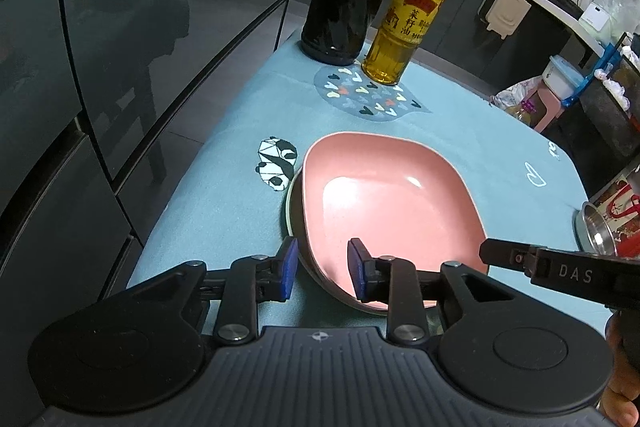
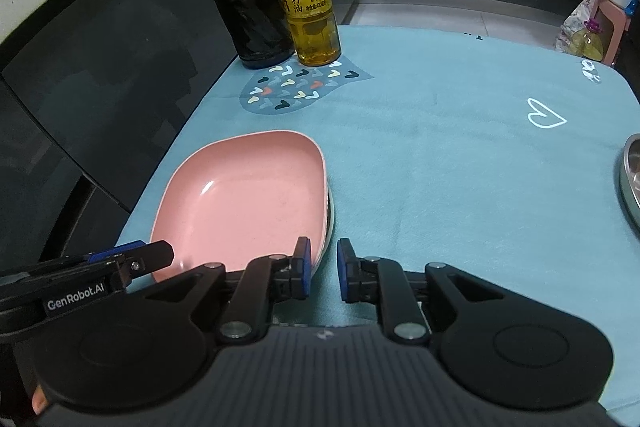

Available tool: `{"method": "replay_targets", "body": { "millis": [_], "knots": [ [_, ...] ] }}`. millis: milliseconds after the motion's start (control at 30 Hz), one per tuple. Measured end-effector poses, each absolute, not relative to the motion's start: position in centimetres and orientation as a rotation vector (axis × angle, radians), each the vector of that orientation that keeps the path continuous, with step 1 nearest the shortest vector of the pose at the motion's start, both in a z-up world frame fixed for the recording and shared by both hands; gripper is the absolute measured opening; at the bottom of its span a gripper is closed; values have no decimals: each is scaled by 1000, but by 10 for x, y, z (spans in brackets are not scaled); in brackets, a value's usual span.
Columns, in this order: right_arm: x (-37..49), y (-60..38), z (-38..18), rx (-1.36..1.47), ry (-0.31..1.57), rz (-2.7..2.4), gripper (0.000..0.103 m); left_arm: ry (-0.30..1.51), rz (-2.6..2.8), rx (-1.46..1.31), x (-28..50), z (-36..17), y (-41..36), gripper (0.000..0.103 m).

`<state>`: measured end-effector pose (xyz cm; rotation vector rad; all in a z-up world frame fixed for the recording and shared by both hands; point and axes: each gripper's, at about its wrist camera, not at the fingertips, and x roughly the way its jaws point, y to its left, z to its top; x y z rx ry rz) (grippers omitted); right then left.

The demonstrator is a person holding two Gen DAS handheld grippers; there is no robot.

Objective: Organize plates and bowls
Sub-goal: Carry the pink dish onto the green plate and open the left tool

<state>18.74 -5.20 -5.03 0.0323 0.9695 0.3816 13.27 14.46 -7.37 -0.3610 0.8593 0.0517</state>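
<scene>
A pink plate sits stacked on a darker dish near the tablecloth edge. Left gripper straddles its rim, jaws apart; right gripper, narrowly parted, holds nothing beside it.

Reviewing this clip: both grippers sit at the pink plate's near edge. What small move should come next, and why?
Probably ease the left gripper forward and shut it on the pink plate: its open jaws already straddle the near rim, while the right gripper is open beside the rim, over cloth.
</scene>
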Motion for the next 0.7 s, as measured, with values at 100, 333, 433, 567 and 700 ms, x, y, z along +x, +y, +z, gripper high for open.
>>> {"method": "replay_targets", "body": {
  "millis": [100,333,433,567,700],
  "knots": [
    [187,-56,-48,43,961,376,8,832,56,-368,130,-67,145,26],
    [184,-65,-45,59,952,373,8,804,51,-355,127,-55,136,27],
    [184,-70,-44,69,951,373,8,808,41,-340,128,-54,129,27],
    [184,-75,-45,72,950,378,8,809,24,-327,129,-51,118,27],
    [186,-71,-48,74,962,393,8,817,19,-312,131,-52,112,27]
  ]
}}
